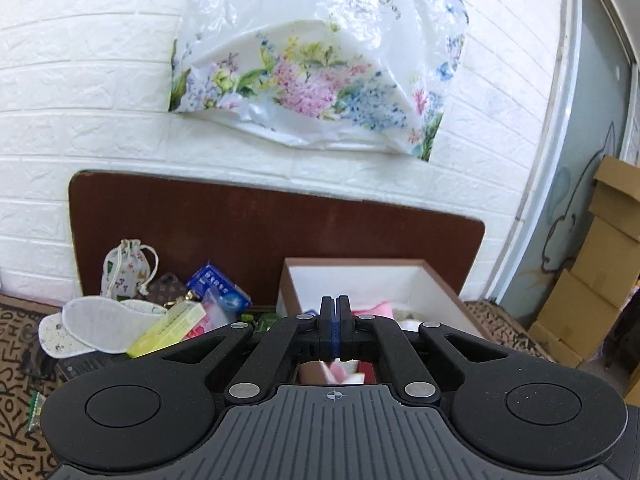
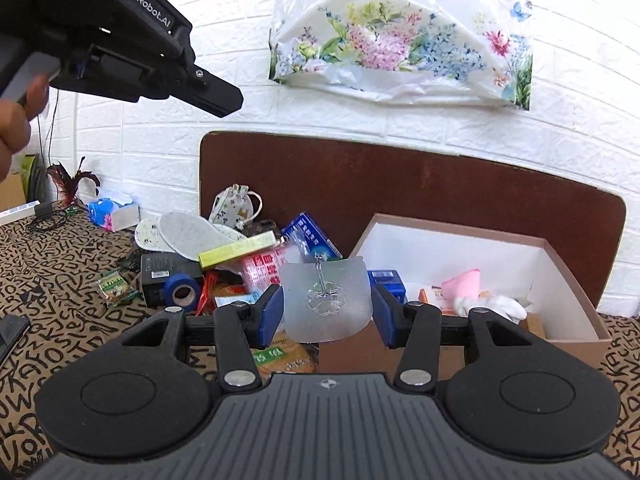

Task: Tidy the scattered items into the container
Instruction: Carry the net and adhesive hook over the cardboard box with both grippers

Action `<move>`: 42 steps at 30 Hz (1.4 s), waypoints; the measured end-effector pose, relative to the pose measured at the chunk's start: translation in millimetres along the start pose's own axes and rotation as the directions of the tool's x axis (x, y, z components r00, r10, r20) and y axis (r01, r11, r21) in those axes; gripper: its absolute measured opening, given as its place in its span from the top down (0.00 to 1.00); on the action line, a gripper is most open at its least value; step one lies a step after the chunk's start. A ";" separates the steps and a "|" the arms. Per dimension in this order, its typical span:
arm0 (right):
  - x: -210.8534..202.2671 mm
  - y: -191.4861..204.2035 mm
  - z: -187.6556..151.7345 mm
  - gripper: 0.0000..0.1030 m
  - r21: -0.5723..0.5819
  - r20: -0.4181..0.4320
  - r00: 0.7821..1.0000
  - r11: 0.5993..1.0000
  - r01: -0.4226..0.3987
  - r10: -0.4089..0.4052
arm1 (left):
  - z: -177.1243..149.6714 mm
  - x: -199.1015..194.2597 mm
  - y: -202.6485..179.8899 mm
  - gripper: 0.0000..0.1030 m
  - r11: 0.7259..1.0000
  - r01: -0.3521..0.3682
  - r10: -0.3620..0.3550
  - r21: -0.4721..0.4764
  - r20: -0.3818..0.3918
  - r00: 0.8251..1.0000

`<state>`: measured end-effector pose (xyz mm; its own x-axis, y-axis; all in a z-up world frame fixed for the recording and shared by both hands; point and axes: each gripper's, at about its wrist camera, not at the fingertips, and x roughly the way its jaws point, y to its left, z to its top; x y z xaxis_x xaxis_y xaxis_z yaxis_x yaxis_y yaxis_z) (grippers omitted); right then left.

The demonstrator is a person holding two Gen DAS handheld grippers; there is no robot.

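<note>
My left hand-held gripper (image 2: 228,106) hung pressed together, holding nothing, above the scattered items (image 2: 240,252). My right hand-held gripper (image 2: 326,308) clamped a clear adhesive hook (image 2: 326,304) left of the container (image 2: 576,332).

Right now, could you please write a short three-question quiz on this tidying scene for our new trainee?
1. True or false: the right claw is empty.
2. Which is already in the open cardboard box? A) the blue tape roll B) a pink item C) the drawstring pouch
3. Fill in: the left claw is ____ with nothing between its fingers.

Key:
1. False. It grips a translucent adhesive hook plate by both side edges.
2. B. The tape roll and pouch lie in the pile left of the box.
3. Shut.
</note>
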<state>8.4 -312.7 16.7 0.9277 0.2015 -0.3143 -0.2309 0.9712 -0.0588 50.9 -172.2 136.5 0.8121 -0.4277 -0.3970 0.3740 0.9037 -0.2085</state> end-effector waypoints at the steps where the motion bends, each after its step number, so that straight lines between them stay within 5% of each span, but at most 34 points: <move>1: 0.9 -0.3 -3.0 0.48 0.003 -0.011 1.000 1.000 -0.002 0.002 | -5.0 3.1 1.7 1.00 1.000 0.001 -0.001 0.010 -0.033 0.999; 4: 5.7 -0.1 -15.6 0.48 0.018 -0.059 0.998 1.000 -0.009 0.010 | -36.1 16.2 13.8 0.74 1.000 -0.002 0.003 0.001 -0.155 0.988; 6: 8.5 0.1 -24.8 0.48 0.025 -0.093 0.996 1.000 -0.012 0.014 | -63.5 26.4 23.4 0.46 1.000 0.009 -0.009 -0.002 -0.255 0.967; 7: 9.2 0.2 -28.9 0.48 0.027 -0.108 0.994 1.000 -0.011 0.014 | -78.6 30.5 28.9 0.42 1.000 0.003 -0.007 -0.017 -0.296 0.955; 12: 10.5 -0.4 -42.0 0.48 0.043 -0.154 0.988 0.999 -0.001 0.008 | -144.9 60.6 42.2 0.43 0.996 -0.087 0.087 0.020 -0.442 0.893; 18: 9.0 -1.3 -44.0 0.48 0.049 -0.164 0.986 0.999 0.011 -0.003 | -182.1 96.0 58.3 0.53 0.990 -0.137 0.099 -0.027 -0.552 0.828; 19: 8.8 -1.6 -44.3 0.48 0.050 -0.165 0.986 0.999 0.012 -0.004 | -184.8 97.9 59.8 0.56 0.989 -0.143 0.104 -0.027 -0.553 0.826; 21: 10.3 -2.2 -45.2 0.48 0.055 -0.169 0.986 0.998 0.014 -0.005 | -184.2 97.5 57.9 0.98 0.989 -0.149 0.122 -0.004 -0.546 0.829; 25: 13.5 -1.5 -46.7 0.48 0.061 -0.172 0.985 0.998 0.008 0.002 | -185.0 99.6 59.3 0.98 0.988 -0.152 0.111 -0.029 -0.557 0.823; 27: 13.4 -0.5 -47.2 0.48 0.061 -0.172 0.985 0.998 0.004 0.006 | -185.4 101.6 57.1 0.84 0.988 -0.152 0.112 -0.026 -0.557 0.823; 28: 13.4 -0.8 -47.3 0.48 0.060 -0.172 0.985 0.998 0.003 0.008 | -185.3 102.7 55.3 0.86 0.988 -0.149 0.111 -0.024 -0.557 0.823; 29: 13.1 -1.0 -47.3 0.48 0.059 -0.171 0.985 0.998 0.002 0.008 | -184.5 103.4 53.4 1.00 0.989 -0.150 0.116 -0.014 -0.557 0.822; 32: 11.2 -1.3 -46.1 0.48 0.058 -0.165 0.986 0.998 0.003 0.006 | -180.6 100.1 51.4 1.00 0.992 -0.122 0.079 -0.039 -0.562 0.824; 42: 4.1 -4.8 -30.0 0.48 0.033 -0.108 0.994 0.999 0.018 -0.015 | -124.1 66.6 36.9 1.00 0.997 -0.052 0.024 -0.053 -0.432 0.901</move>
<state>4.5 -320.4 -12.7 0.8938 0.1724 -0.4141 -0.2042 0.9784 -0.0334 63.2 -170.0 -8.5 0.5474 -0.3729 -0.7492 0.3073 0.9223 -0.2346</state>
